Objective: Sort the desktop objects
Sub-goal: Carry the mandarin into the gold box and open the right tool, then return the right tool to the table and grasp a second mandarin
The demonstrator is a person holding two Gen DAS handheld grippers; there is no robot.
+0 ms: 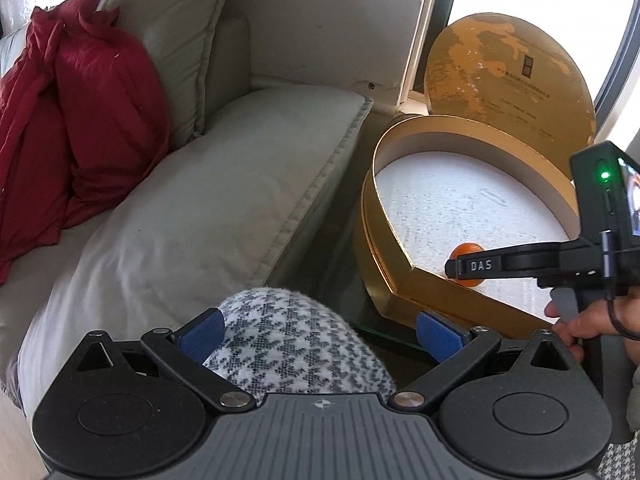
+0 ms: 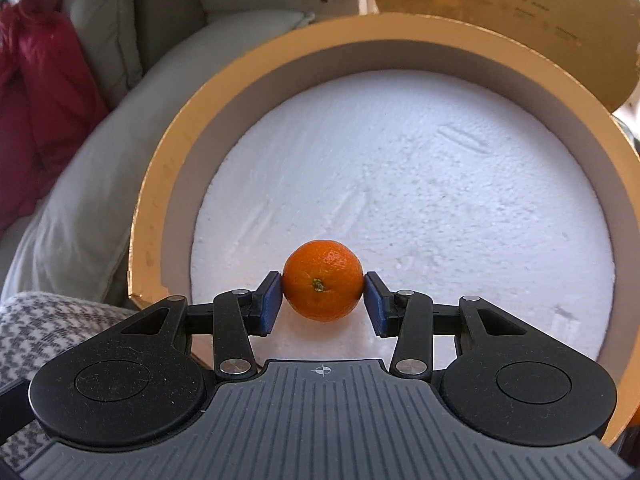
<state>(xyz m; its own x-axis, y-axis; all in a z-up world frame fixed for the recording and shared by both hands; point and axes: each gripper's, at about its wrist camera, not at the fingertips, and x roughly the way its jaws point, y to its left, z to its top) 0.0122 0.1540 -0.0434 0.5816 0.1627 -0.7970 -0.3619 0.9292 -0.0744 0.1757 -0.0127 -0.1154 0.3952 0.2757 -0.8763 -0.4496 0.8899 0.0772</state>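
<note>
Nearest the left wrist camera, the left tongs stand spread wide with nothing between their blue pads, hanging over a knee in black-and-white houndstooth fabric. Just beyond, the right tongs pinch a small round orange mandarin, a blue pad touching it on either side, its stem end facing the camera. The fruit sits low over the white foam floor of a gold heart-shaped cardboard box, near the box's pointed front edge. The box rests on a dark glass surface beside a cream cushioned sofa. Behind the box its gold lid leans upright. On the sofa, farther left, lies a crumpled red garment.
</note>
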